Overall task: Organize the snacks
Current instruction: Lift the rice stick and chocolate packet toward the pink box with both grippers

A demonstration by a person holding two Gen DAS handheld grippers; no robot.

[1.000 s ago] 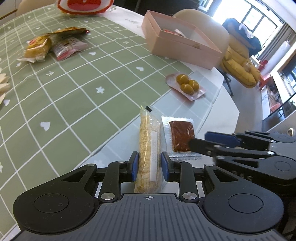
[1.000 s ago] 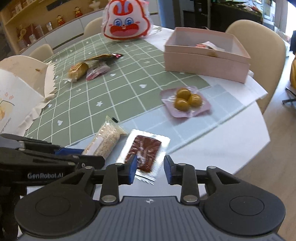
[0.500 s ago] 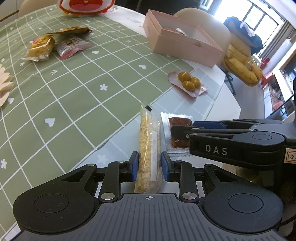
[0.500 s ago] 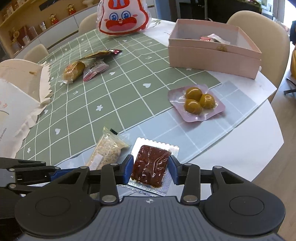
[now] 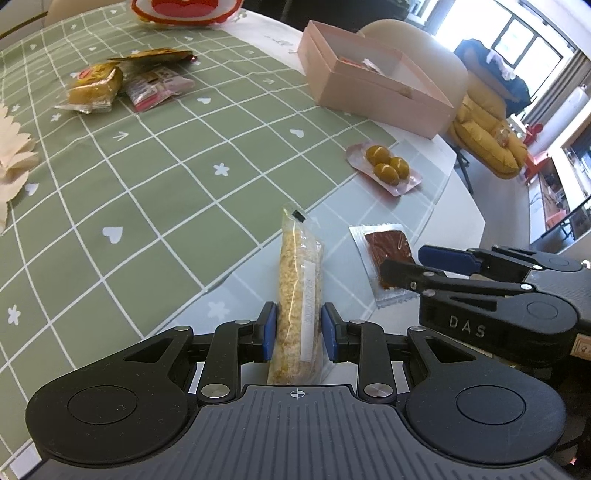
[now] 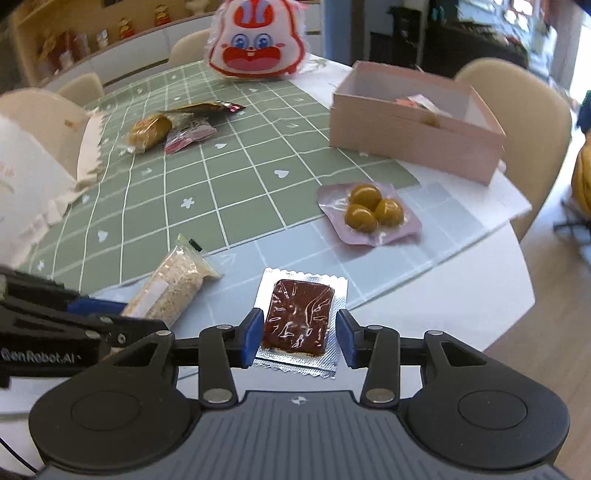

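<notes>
Now left fingers (image 5: 267, 332) pinch the grain bar (image 5: 299, 295); right fingers (image 6: 251, 334) spread around the brown packet (image 6: 297, 319).

Hidden, cropped and unreadable parts

In the left wrist view the rabbit-face bag (image 5: 183, 11) is cut by the top edge, and the right gripper's black finger (image 5: 400, 275) covers the near corner of the dark red foil packet (image 5: 388, 246). The pink box (image 6: 413, 125) walls hide most of its contents; the cereal bar (image 5: 299, 295) label is too small to read.

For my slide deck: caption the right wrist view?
Right gripper fingers straddle a foil-backed brown snack packet at the table edge.
</notes>
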